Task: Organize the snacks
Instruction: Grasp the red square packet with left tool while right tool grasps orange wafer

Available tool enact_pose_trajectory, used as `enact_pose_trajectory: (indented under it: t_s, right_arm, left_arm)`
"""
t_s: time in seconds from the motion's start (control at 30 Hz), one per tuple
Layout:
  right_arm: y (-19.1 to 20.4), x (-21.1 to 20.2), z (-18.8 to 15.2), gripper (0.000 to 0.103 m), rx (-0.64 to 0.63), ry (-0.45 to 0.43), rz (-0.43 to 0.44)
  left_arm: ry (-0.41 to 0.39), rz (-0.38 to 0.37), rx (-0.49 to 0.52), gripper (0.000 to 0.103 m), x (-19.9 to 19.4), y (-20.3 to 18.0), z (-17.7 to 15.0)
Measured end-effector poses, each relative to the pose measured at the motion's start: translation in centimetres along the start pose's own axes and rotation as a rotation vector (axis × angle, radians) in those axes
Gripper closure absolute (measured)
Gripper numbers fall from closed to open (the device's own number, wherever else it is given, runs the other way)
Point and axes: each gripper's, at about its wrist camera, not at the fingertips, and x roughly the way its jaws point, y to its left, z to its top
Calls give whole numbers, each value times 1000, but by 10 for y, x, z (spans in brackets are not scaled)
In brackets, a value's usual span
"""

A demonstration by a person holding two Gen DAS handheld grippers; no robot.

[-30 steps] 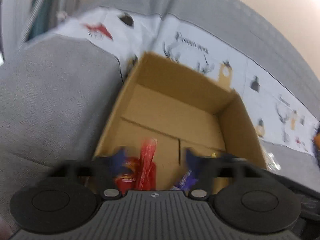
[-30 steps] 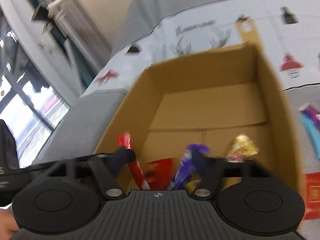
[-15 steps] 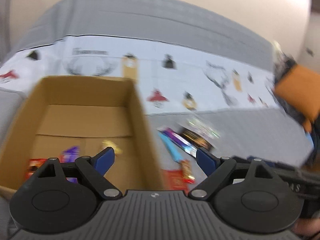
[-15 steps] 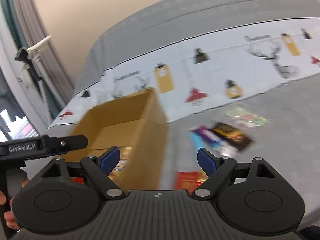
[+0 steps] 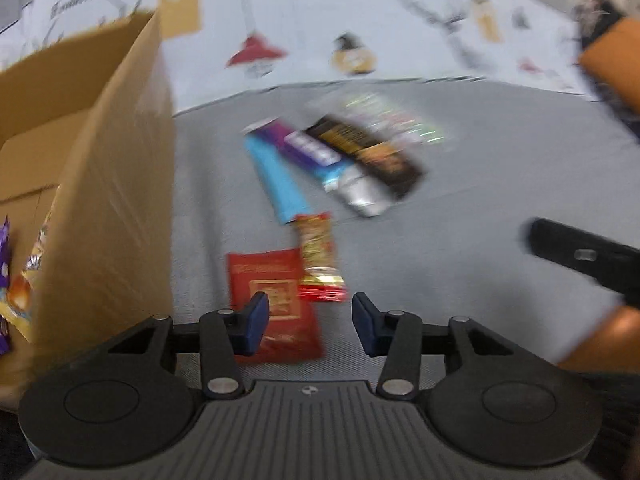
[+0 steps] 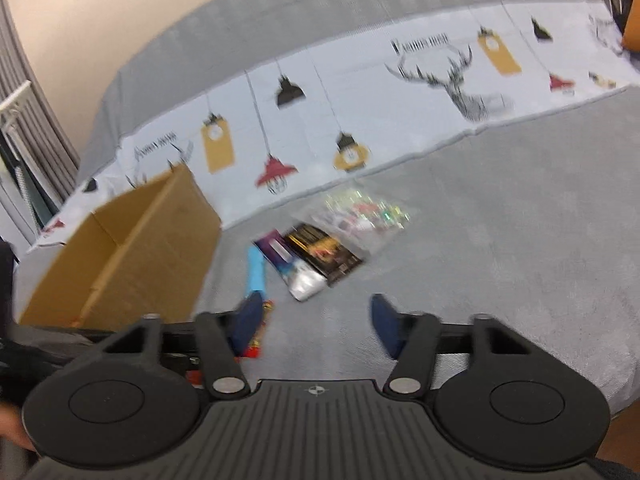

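Observation:
An open cardboard box (image 5: 116, 184) stands on the grey sofa seat at the left, with a few snacks inside (image 5: 16, 292); it also shows in the right wrist view (image 6: 132, 248). Loose snacks lie right of it: a red packet (image 5: 276, 300), a red-gold bar (image 5: 318, 256), a blue stick (image 5: 276, 180), a purple bar (image 5: 316, 152), a black packet (image 5: 368, 152) and a clear shiny bag (image 5: 384, 116). My left gripper (image 5: 306, 322) is open and empty just above the red packet. My right gripper (image 6: 316, 324) is open and empty above the seat.
A white printed throw (image 6: 360, 112) covers the sofa back. An orange cushion (image 5: 616, 60) lies at the far right. The other gripper's black body (image 5: 580, 256) shows at the right of the left wrist view. Grey seat fabric (image 6: 500, 240) stretches right of the snacks.
Both grippers have swung away from over the box to the right, toward the loose snacks on the seat. Both stay open and empty.

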Motion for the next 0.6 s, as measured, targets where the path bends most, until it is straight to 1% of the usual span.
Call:
enact_pose_trajectory:
  t_s: [0.03,0.1,0.17,0.3,0.37,0.4,0.47,0.53,0.57,0.6]
  right_arm:
    - [-5,8,1,53,13,25,-1]
    - [-9,25,4,56,34,68,19]
    - [-7,42,7,56,33,110,49]
    - [15,78,9,56,-8,173,120]
    - [27,94,9,56,-27,198,124]
    - [31,103,9,56,-32,209,126]
    - [39,120,9,56,-44,237,134]
    - [46,137,8,56,-74,273,134]
    - [51,141,8,57,-107,262,130]
    - [54,143,9,60,-129,261,123]
  left_arm:
    - [4,22,-17,52,10,2,-2]
    - [-14,81,-4,49,19,6,-2]
    - [-33,88,12,46,22,7,-3]
    - [-51,39,10,50,25,13,-1]
    - [-59,25,13,53,27,13,2]
    - [-61,20,13,59,27,13,4]
    - [-74,8,17,62,26,13,5]
    - [-72,-1,12,63,26,13,6]
    - [-72,-5,16,63,26,14,6]
    - [-72,-8,21,65,26,13,6]
